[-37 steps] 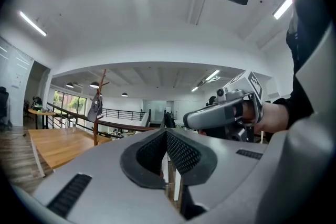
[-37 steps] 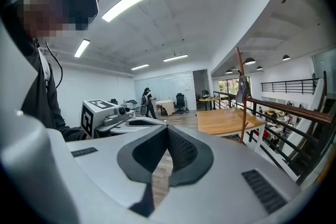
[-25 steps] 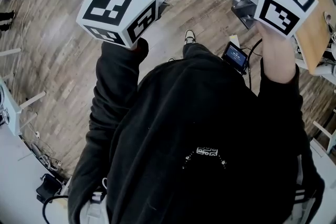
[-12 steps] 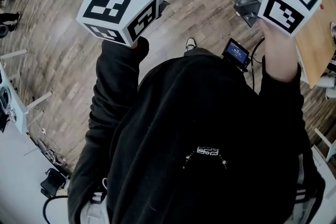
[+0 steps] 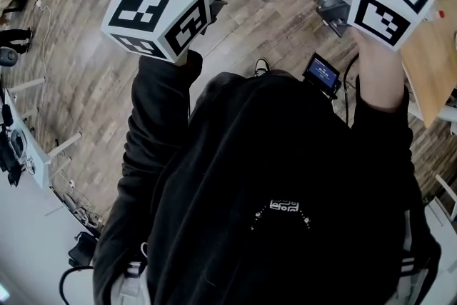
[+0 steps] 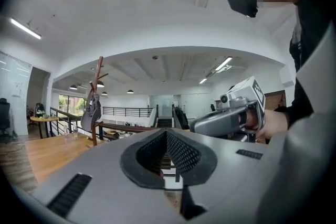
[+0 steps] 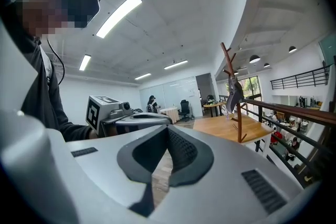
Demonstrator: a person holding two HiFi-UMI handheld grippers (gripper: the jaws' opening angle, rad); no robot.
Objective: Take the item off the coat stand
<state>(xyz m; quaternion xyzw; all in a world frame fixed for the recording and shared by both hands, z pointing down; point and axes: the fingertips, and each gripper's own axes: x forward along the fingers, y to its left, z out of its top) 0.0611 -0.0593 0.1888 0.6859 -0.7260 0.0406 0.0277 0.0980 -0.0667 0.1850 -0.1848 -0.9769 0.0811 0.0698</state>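
Grey and limp, the item [image 6: 90,112] hangs from an upper peg of the brown wooden coat stand [image 6: 96,77], with its long axis vertical and close against the post. The stand rises from a pale wooden worktop [image 6: 37,150], apparently near the edge that runs along the black railing. Both grippers are well apart from the stand and aimed past it rather than at it. Seen along the left gripper [image 6: 167,159], the item lies above and to the left of the jaws. Seen along the right gripper [image 7: 168,157], it lies above and to the right. Each gripper has its jaws drawn together, with only the hollow between the dark pads showing and nothing held. In the head view the two are held up side by side in front of the person, over plank floor. Judgement: the stand shows slightly larger in the right gripper view, so the right gripper is probably the nearer, though the margin is small. Either gripper must first be turned toward the post, opened, and brought in across the item's length so the item can be lifted up off the peg.
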